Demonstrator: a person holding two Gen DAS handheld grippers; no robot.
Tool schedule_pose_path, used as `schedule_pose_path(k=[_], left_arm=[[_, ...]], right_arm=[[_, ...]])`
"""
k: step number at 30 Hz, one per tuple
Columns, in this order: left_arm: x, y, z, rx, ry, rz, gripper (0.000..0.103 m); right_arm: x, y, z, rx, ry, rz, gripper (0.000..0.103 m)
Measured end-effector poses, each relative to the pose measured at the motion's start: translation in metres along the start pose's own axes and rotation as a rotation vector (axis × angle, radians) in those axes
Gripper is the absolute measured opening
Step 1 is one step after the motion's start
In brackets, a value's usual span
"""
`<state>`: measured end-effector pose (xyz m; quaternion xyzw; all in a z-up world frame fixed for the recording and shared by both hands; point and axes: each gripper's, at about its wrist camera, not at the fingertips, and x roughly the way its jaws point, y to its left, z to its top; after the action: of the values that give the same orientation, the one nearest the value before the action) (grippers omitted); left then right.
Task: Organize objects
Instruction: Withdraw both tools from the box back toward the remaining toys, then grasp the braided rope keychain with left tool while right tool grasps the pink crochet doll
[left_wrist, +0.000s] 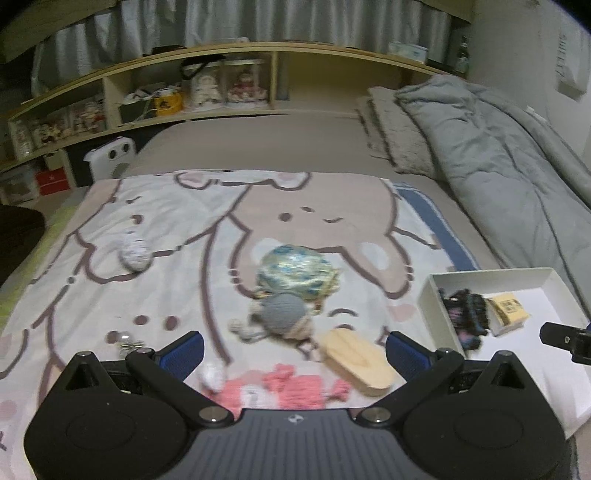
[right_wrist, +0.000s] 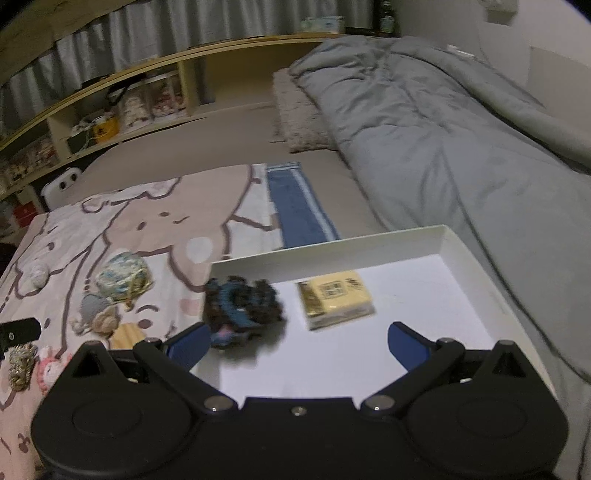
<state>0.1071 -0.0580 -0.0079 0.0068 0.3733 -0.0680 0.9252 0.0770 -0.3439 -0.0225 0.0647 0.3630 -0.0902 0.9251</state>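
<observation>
A white tray (right_wrist: 369, 245) lies on the bed; a dark blue-black scrunchie (right_wrist: 242, 306) and a yellow tissue pack (right_wrist: 334, 297) lie inside it. My right gripper (right_wrist: 295, 345) is open and empty, just above the tray floor near both. The tray (left_wrist: 432, 295) also shows at the right of the left wrist view. My left gripper (left_wrist: 295, 350) is open and empty over the cartoon blanket (left_wrist: 166, 221). Ahead of it lie a grey crocheted toy (left_wrist: 282, 314), a blue-gold ball (left_wrist: 295, 271), a wooden piece (left_wrist: 358, 363), a pink knitted item (left_wrist: 295, 387) and a white ball (left_wrist: 135, 251).
A folded grey duvet (right_wrist: 443, 129) and a pillow (right_wrist: 299, 110) lie along the right of the bed. A wooden shelf (left_wrist: 184, 92) with figurines runs behind the bed. A small metal keyring (left_wrist: 129, 343) lies by my left finger. A white heater (left_wrist: 110, 155) stands left of the bed.
</observation>
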Motion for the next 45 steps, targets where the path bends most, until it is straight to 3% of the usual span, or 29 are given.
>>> schedule_pose_path(k=[6,17,24,30,32,38,45], left_arm=[[-0.003,0.036,-0.004,-0.031,-0.02,0.046,0.103],[-0.004,0.087,-0.01,-0.058,-0.049,0.088,0.103],[0.007,0.111,-0.018,-0.088,-0.001,0.122,0.103],[0.017,0.131,-0.021,-0.128,0.053,0.068,0.101],[0.022,0.134,-0.022,-0.139,0.069,0.039,0.093],[0.043,0.139,-0.025,-0.148,0.126,0.002,0.072],[0.063,0.145,-0.031,-0.166,0.188,0.009,0.064]], right_arm=[[0.006,0.034,-0.002,-0.056,0.003,0.051,0.103],[0.013,0.094,-0.015,-0.124,-0.012,0.243,0.103],[0.022,0.118,-0.025,-0.133,-0.021,0.315,0.103],[0.033,0.135,-0.036,-0.152,0.004,0.337,0.103],[0.038,0.141,-0.041,-0.159,0.009,0.343,0.103],[0.039,0.168,-0.056,-0.394,-0.052,0.327,0.103],[0.038,0.191,-0.073,-0.685,-0.098,0.354,0.097]])
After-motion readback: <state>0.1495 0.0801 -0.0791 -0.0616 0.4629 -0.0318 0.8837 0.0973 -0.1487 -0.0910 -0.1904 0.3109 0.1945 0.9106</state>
